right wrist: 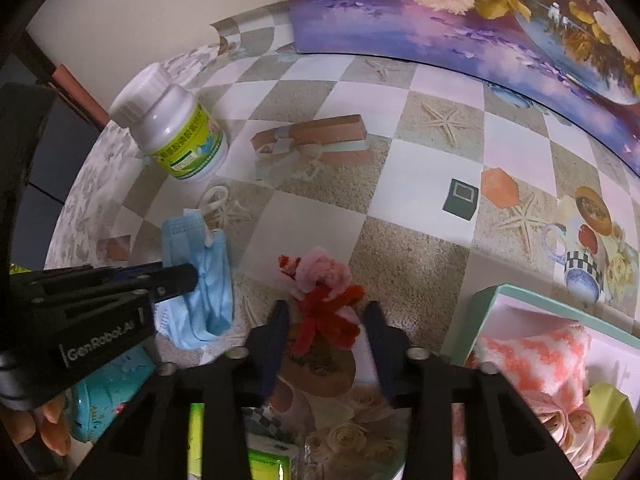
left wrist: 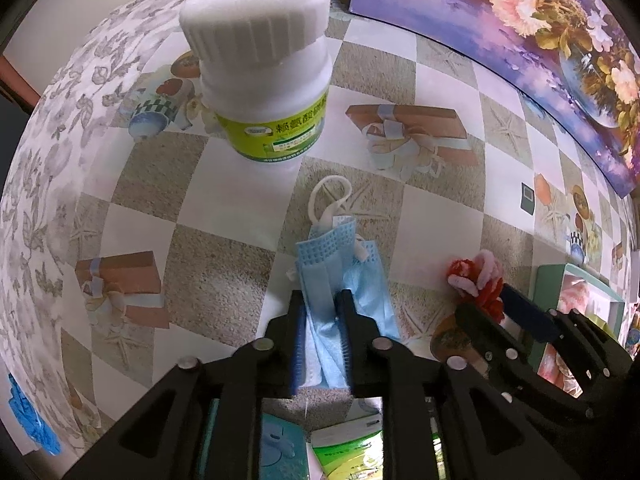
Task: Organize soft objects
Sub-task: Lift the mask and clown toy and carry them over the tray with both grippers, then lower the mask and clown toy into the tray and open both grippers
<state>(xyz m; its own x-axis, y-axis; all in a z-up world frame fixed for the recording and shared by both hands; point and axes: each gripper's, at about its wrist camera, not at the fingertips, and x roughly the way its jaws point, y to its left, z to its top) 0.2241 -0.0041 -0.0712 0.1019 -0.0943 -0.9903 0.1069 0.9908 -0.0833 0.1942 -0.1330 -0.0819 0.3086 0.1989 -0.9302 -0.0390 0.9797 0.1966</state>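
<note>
**Pinching a pleated mask while a fuzzy flower sits between loose jaws**

Clamping from both sides, the left gripper (left wrist: 322, 300) has its black fingers pressed against a pale blue face mask (left wrist: 320, 264). The thin pleated fabric is bunched into folds between the blue ribbed pads. The mask lies crumpled on the tablecloth (right wrist: 420, 272), and its white elastic ear loop curls out toward 12 o'clock in the left wrist view. Further toward 11 o'clock stands a squat white plastic bottle (left wrist: 268, 92) with a ridged screw cap and a lime-green label.

The right gripper (right wrist: 327, 308) is released. Its two fingers stand on either side of a chenille flower (right wrist: 324, 292), with a slim gap showing on each side. The flower is a tuft of twisted pipe cleaners, with red fuzzy stems crossed below and a pink fluffy bloom on top. It rests on the cloth at the centre of the right wrist view.

The cloth is a smooth printed sheet with sandy and white checks, starfish and gift boxes. At 4 o'clock in the right wrist view sits a shallow mint-rimmed box (right wrist: 484, 320). It holds a plush coral-and-white towel (right wrist: 536, 360). A glossy floral painting (right wrist: 440, 20) runs along the far edge from 12 to 2 o'clock.
</note>
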